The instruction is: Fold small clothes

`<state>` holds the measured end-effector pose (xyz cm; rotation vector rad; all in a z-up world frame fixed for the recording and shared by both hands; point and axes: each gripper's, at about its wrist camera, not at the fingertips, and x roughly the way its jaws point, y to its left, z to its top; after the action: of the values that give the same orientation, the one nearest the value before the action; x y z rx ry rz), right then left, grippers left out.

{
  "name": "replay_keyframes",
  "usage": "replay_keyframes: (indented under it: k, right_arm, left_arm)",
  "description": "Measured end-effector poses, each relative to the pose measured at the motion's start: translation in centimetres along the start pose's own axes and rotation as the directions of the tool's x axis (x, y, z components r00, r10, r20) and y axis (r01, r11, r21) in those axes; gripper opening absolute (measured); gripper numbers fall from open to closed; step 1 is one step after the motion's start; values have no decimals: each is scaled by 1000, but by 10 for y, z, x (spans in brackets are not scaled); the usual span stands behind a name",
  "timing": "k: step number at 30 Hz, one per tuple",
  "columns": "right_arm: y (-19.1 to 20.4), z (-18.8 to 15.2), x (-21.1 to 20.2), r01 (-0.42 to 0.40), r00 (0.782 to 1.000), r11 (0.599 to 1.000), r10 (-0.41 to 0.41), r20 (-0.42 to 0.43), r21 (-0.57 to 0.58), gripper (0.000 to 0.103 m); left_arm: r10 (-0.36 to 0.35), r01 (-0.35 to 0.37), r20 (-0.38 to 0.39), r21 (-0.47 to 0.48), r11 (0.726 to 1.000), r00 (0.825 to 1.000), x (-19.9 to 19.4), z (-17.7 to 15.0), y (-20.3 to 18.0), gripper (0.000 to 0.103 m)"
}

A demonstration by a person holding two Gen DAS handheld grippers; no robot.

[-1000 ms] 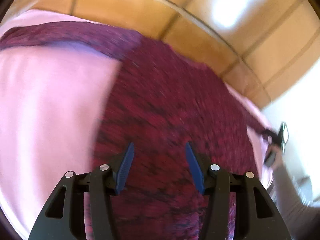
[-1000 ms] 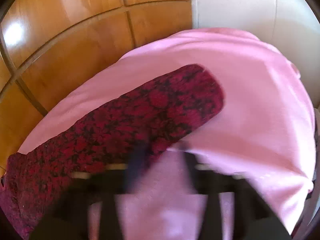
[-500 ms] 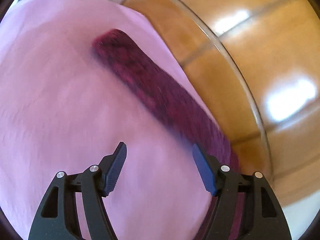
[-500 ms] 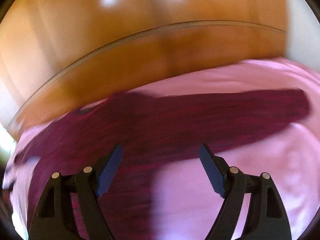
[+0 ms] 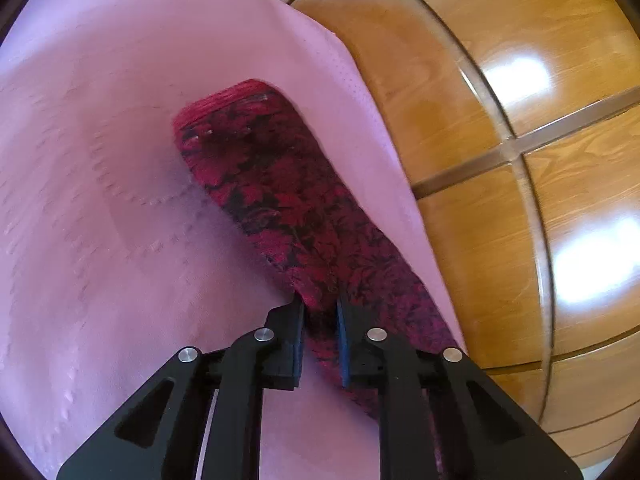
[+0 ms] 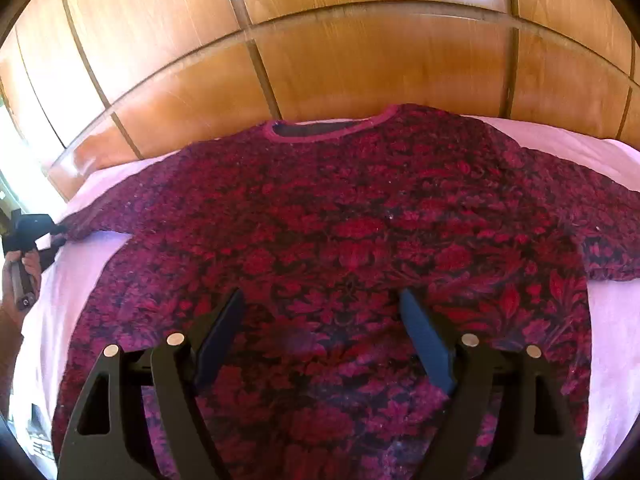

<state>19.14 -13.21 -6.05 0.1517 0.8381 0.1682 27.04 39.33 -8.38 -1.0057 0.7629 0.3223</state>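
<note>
A dark red and black flower-patterned sweater (image 6: 352,248) lies flat on a pink cloth (image 6: 612,320), neck hole toward the wooden wall and both sleeves spread out. My right gripper (image 6: 322,328) is open and empty above the sweater's body. My left gripper (image 5: 320,312) is shut on the edge of one sleeve (image 5: 272,184), which stretches away from it to its cuff. That gripper also shows at the far left of the right wrist view (image 6: 28,236), at the sleeve's end.
The pink cloth (image 5: 100,200) covers the table. Behind it runs a glass rim (image 6: 360,12) and a wooden panelled wall (image 6: 360,60). The floor or wall past the cloth edge is wood tile (image 5: 540,160).
My left gripper has swung off the sweater's body to the sleeve and closed on it. My right gripper has opened and moved back over the sweater's body.
</note>
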Motion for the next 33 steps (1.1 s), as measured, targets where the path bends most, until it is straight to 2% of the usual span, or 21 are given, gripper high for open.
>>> replay_keyframes:
  k: [3, 4, 5, 7, 9, 10, 12, 14, 15, 16, 18, 19, 21, 23, 24, 25, 26, 29, 30, 33]
  right_arm:
    - [7, 0, 1, 10, 1000, 1000, -10, -4, -11, 79]
    - [9, 1, 2, 7, 1000, 1000, -7, -4, -13, 75]
    - [12, 2, -1, -21, 1000, 1000, 21, -4, -12, 74]
    - [19, -1, -4, -55, 998, 998, 55, -12, -30, 75]
    - [27, -9, 7, -16, 999, 997, 14, -32, -72, 75]
    - [26, -14, 11, -9, 1000, 997, 7, -28, -72, 76]
    - [27, -16, 12, 1, 1000, 997, -2, -14, -78, 76]
    - [24, -15, 12, -9, 1000, 998, 8, -15, -67, 76]
    - [23, -15, 11, -15, 1000, 998, 14, -15, -62, 76]
    - [21, -15, 10, -20, 1000, 998, 19, -17, -57, 76]
    - [15, -13, 3, -31, 999, 998, 30, -21, -45, 76]
    - [10, -12, -5, -35, 999, 999, 34, -16, -38, 76]
    - [0, -14, -25, -22, 1000, 1000, 22, 12, -16, 76]
    - [-19, -19, -48, 12, 999, 1000, -12, 37, 24, 76]
    - [-35, -25, -60, 38, 998, 998, -40, 41, 50, 76]
    - [-46, -30, -69, 59, 997, 996, -62, 37, 66, 76]
    - [-55, -36, -77, 81, 996, 994, -84, 28, 78, 76]
    - [-85, -65, -101, 122, 993, 986, -120, -20, 110, 75]
    - [-90, -71, -105, 114, 993, 986, -110, -37, 118, 72]
    - [-98, -101, -120, 57, 994, 987, -42, -102, 151, 60]
  left_arm:
    - [-4, -1, 78, 65, 998, 997, -26, -1, -1, 9]
    - [-12, 4, 96, 80, 997, 995, -36, -2, -1, 9]
    - [-9, -4, 120, 108, 994, 993, -45, -3, -1, 9]
    - [44, -65, 145, 149, 987, 988, -47, -2, 0, 9]
    - [100, -125, 147, 169, 978, 984, -41, -3, 5, 9]
    - [163, -189, 153, 174, 966, 975, -33, -4, 9, 9]
    - [206, -229, 140, 175, 958, 969, -22, -7, 12, 10]
    - [230, -260, 162, 202, 944, 960, -23, -14, 1, 12]
    - [227, -258, 157, 213, 942, 961, -27, -19, -4, 18]
    - [199, -226, 133, 233, 946, 971, -36, -28, -9, 28]
    - [143, -170, 117, 280, 945, 983, -49, -44, -18, 36]
    - [84, -105, 78, 337, 936, 993, -56, -58, -25, 44]
    - [-7, 18, -29, 422, 906, 1000, -67, -89, -32, 47]
    - [-98, 177, -183, 489, 854, 978, -81, -127, -35, 47]
    - [-122, 246, -263, 515, 821, 957, -89, -152, -34, 47]
    - [-138, 290, -312, 520, 803, 940, -94, -167, -32, 47]
    - [-154, 345, -376, 518, 782, 914, -100, -184, -29, 47]
    - [-159, 426, -481, 519, 740, 862, -117, -229, -20, 47]
    - [-161, 457, -526, 502, 734, 835, -122, -245, -15, 47]
    - [-141, 479, -565, 511, 714, 813, -135, -271, -8, 47]
